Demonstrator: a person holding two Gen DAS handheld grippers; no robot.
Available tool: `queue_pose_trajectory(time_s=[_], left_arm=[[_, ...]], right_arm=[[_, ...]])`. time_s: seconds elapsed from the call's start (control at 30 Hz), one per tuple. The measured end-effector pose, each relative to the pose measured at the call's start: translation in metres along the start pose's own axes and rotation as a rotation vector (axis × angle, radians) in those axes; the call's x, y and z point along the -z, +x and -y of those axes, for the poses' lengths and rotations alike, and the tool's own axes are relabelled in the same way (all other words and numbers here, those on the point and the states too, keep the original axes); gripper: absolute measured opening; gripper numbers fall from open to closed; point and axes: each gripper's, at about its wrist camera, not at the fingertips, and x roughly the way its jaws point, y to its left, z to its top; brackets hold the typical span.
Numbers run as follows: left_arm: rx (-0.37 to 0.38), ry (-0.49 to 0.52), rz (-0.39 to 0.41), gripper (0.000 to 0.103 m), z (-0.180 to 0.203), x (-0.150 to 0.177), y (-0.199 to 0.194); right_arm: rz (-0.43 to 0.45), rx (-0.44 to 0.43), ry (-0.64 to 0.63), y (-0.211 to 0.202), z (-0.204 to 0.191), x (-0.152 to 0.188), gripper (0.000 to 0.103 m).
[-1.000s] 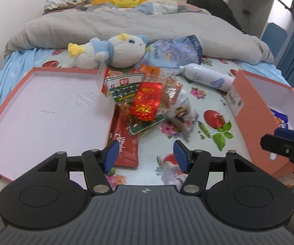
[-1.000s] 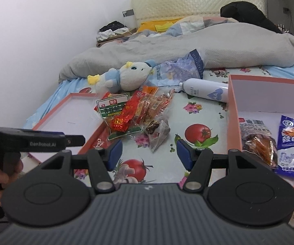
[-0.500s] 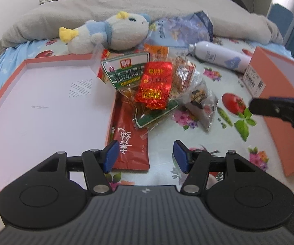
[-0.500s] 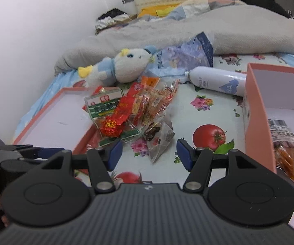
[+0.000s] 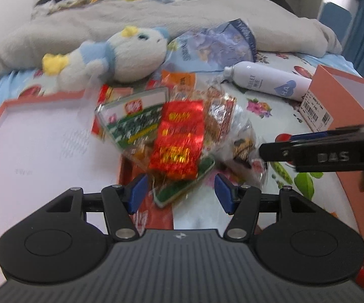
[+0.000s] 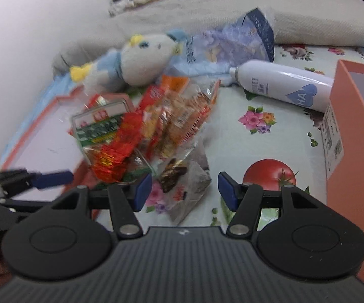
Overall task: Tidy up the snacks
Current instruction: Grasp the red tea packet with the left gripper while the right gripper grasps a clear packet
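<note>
Two black grippers with blue pads hover low over a heap of snack packets lying on a flowered, tomato-printed sheet. The left gripper (image 5: 180,194) has its jaws standing well apart with nothing gripped; the lower edge of a green-bordered packet (image 5: 182,189) shows between the pads, but neither pad presses it. The right gripper (image 6: 184,193) is likewise spread open and empty, framing a clear crinkled packet with a dark brown snack inside (image 6: 185,184) that lies loose at the near edge of the heap. The pile itself is blurred, so an exact count is uncertain: I can make out one shiny red foil packet with gold lettering (image 5: 179,140), one green-and-white packet with a red label (image 5: 134,116), a flat dark red sachet (image 5: 148,217) under the left gripper, and several orange-printed clear packets (image 6: 184,116) fanned together; none of their print is legible. There are two salmon-pink boxes: a shallow tray-like lid (image 5: 0,111) to the left of the heap and a deeper box (image 5: 343,96) to the right, bearing one white barcode sticker. One white bottle (image 6: 283,88) lies on its side behind the pile, with a pale blue heart reading "HA". One white-and-blue plush toy with yellow tufts (image 5: 121,53) and one bluish crumpled bag (image 5: 214,48) rest against a grey blanket (image 5: 207,15).
</note>
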Motion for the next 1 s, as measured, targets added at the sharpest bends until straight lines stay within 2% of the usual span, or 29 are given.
queue_pose_trajectory(time_s=[0.1,0.27,0.57,0.73,0.77,1.0], left_arm=[[0.016,0.023,0.018,0.064,0.001,-0.009,0.007],[0.021,0.047,0.017,0.064,-0.001,-0.015,0.026],[0.045,0.113,-0.042,0.063,0.0,-0.014,0.06],[0.071,0.072,-0.023,0.058,-0.003,-0.014,0.064],[0.079,0.056,-0.018,0.058,-0.004,-0.014,0.065],[0.085,0.024,-0.009,0.058,-0.003,-0.012,0.059]], right_arm=[[-0.005,-0.038,0.018,0.009,0.006,-0.009,0.06],[-0.063,-0.045,0.041,0.032,0.016,-0.014,0.06],[-0.137,-0.145,0.141,0.059,0.031,-0.012,0.06],[-0.134,-0.135,0.103,0.06,0.024,-0.014,0.059],[-0.137,-0.135,0.093,0.06,0.022,-0.014,0.056],[-0.128,-0.083,0.051,0.053,0.018,-0.015,0.051]])
